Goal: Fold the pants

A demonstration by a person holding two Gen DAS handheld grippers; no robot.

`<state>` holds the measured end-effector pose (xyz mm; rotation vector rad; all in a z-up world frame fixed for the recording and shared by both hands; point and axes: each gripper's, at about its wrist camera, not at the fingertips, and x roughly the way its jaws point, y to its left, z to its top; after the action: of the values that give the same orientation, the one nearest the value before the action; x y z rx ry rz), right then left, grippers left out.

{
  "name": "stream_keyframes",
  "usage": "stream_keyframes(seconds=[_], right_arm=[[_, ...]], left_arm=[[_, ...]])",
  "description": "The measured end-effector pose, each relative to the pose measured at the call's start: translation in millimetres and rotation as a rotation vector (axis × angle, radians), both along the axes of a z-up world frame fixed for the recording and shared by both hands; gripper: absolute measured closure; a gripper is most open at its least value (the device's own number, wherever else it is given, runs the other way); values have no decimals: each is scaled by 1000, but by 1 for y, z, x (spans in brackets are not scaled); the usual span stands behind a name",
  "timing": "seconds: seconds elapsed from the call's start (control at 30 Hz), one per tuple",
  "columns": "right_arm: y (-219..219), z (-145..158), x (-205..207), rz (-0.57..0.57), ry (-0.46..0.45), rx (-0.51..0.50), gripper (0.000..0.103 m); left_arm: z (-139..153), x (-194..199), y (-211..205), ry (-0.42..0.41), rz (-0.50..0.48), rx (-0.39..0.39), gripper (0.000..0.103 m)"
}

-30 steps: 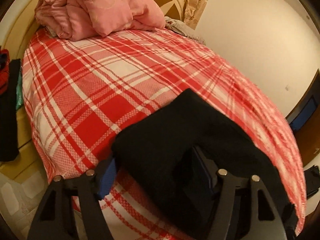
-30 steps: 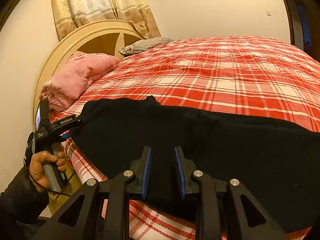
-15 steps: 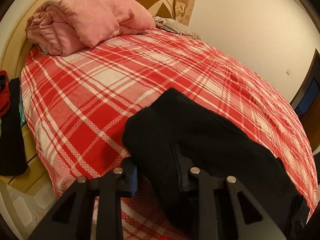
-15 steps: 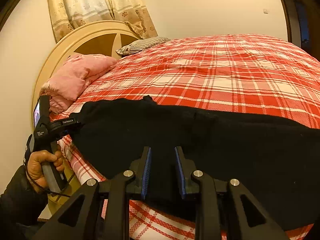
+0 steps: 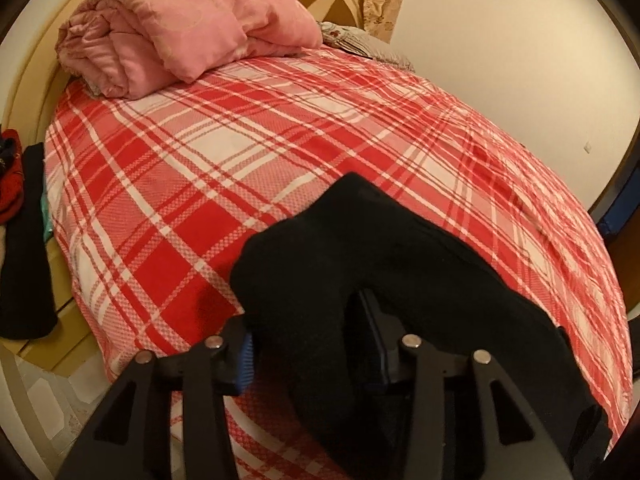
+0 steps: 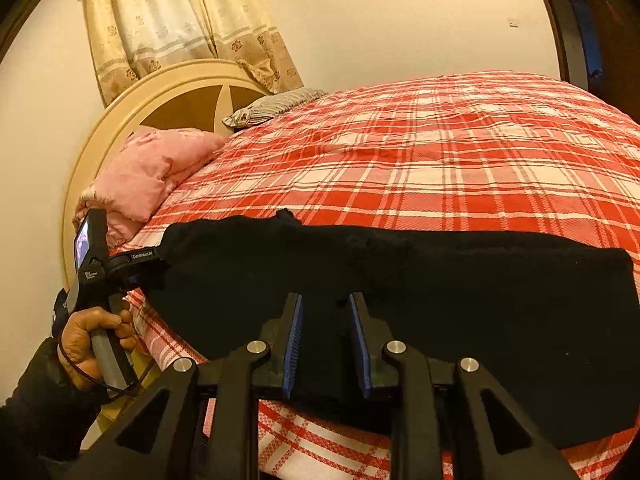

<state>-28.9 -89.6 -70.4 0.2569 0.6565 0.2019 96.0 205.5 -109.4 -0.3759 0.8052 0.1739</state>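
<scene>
The black fabric pants (image 6: 420, 292) lie as a long band across the near edge of the bed, on its red-and-white plaid bedspread (image 6: 440, 168).

The right wrist view shows their whole length. The right hand-held gripper (image 6: 326, 320), with blue-lined fingers (image 6: 294, 332), is clenched on the near edge of the pants around the middle. At the far left end of the pants the left hand-held gripper (image 6: 156, 268) grasps the cloth, with a person's hand (image 6: 92, 340) in a dark sleeve around its handle and a small lit screen on top.

The left wrist view shows only that left end. A bunched fold of the pants (image 5: 360, 260) runs between the fingers of the left hand-held gripper (image 5: 308, 332) and hides most of the right finger.

A rolled pink quilt (image 5: 184, 24) sits at the far end of the bed against a round cream headboard (image 6: 168, 96), with a striped grey pillow (image 6: 272, 106) to its right. Floral cream curtains (image 6: 180, 28) hang behind. Only the left wrist view shows dark and red clothing (image 5: 20, 220) on a ledge left of the bed.
</scene>
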Motion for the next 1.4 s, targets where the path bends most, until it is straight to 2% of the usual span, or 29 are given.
stream_keyframes(seconds=[0.03,0.13,0.3,0.53,0.67,0.8,1.23,1.4], right_arm=[[-2,0,-1,-6,-1,6,78],[-4,1,-2,-15,-2,14,78],[-6,3,-5,-26,-8,16,78],[-14,-1,-4,-52,8,44,78],[-17,-2,-4,-66,14,59,78],[-23,-4,-4,-86,19,74,78],[-44,-9,-6,-148,33,130,78],[-47,-13,-6,-157,44,145,78]], left_arm=[[0,-1,0,-9,-19,-10,73],[3,-3,-2,-21,-33,-9,77],[13,-9,-7,-54,-41,14,78],[42,-20,-25,-139,-101,98,78],[58,-28,-45,-196,-164,159,78],[68,-33,-68,-239,-244,189,79],[73,-59,-138,-307,-481,231,80],[70,-77,-166,-344,-578,274,81]])
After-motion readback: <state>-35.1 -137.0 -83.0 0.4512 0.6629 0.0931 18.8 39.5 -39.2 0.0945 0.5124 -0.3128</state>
